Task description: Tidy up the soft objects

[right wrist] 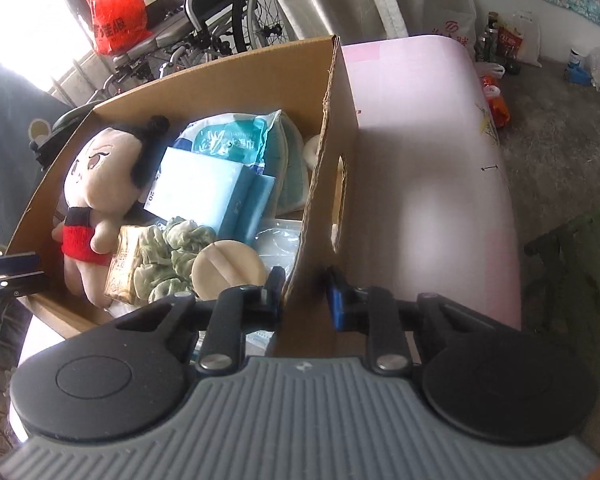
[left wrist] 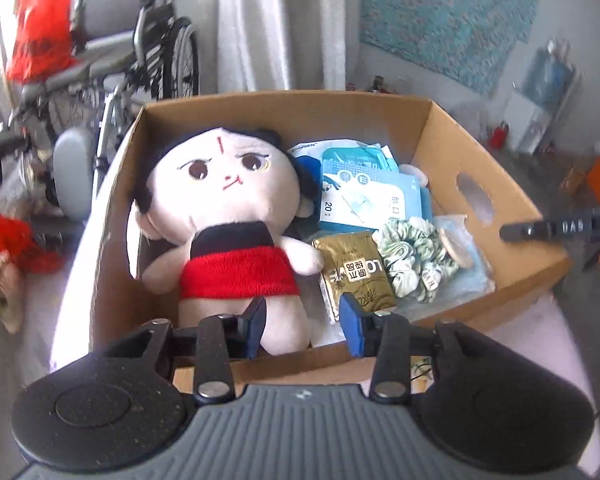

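Observation:
An open cardboard box (left wrist: pixel 440 128) (right wrist: pixel 220 76) holds a plush doll (left wrist: pixel 224 184) (right wrist: pixel 96 176) in a red skirt, blue tissue packs (left wrist: pixel 372 200), a gold packet (left wrist: pixel 356 276), a green scrunchie (left wrist: pixel 408 256) (right wrist: pixel 168 252) and a round powder puff (right wrist: pixel 228 270). My left gripper (left wrist: pixel 304 324) hangs open over the box's near wall. The doll's legs lie between its fingers, and the right pad is clear of them. My right gripper (right wrist: pixel 305 294) straddles the box's right wall near its front corner, jaws slightly apart with the cardboard between them.
The box stands on a pink tabletop (right wrist: pixel 420 160) that runs free to the right. A wheelchair (left wrist: pixel 156 52) and a red plastic bag (left wrist: pixel 40 32) stand behind the box. Bags and bottles (right wrist: pixel 508 40) sit on the floor at the far right.

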Tool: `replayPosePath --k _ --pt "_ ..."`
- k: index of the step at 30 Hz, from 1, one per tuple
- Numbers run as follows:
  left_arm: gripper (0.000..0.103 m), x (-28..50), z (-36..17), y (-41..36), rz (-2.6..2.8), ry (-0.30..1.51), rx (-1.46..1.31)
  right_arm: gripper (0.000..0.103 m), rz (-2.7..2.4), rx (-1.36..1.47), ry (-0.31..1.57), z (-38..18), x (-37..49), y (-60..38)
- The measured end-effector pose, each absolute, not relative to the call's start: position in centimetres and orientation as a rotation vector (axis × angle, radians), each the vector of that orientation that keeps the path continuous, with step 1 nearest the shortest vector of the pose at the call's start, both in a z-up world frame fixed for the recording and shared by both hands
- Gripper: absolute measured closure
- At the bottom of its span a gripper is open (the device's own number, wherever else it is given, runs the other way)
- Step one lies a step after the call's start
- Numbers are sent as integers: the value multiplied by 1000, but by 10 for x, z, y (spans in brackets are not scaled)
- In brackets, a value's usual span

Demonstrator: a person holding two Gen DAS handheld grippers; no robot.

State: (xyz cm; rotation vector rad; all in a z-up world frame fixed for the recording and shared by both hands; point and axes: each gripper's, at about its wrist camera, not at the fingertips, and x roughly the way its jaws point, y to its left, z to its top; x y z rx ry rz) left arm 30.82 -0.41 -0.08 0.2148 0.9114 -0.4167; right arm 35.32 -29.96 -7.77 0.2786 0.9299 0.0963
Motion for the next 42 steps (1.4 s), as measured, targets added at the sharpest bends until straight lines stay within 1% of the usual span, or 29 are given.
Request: replayPosePath --k 1,3,6,9,12,14,20,25,33,36,38,41,42 --pt "65 309 -4 8 -414 909 116 84 93 266 923 -79 352 -299" --pt "64 315 -10 28 -410 937 -35 85 83 221 919 -78 351 -293" --pt "64 300 -11 32 -390 870 -8 87 56 169 915 -77 349 -285" --pt "64 285 -9 26 -368 891 -21 90 41 144 953 -86 337 -282" --pt "64 262 -10 31 -376 902 -70 90 39 229 942 -89 315 -286" --pt "60 241 -12 37 -373 900 -92 90 50 207 948 -89 297 -279" --pt "57 180 -11 45 -341 889 -62 89 66 186 952 -89 230 -263" --pt "56 147 -10 48 -332 876 -24 87 69 191 947 -89 178 -253" --pt "56 109 -11 53 -332 839 -2 86 67 205 947 -87 133 -247" --pt "51 101 -10 54 -327 833 2 85 63 215 944 -87 121 -247" --pt "46 97 -8 53 -302 832 9 85 54 209 924 -84 113 -246" --pt "38 90 3 51 -271 796 24 85 29 172 849 -69 97 -241" --pt "37 87 6 50 -271 777 21 85 15 158 815 -61 90 -240"
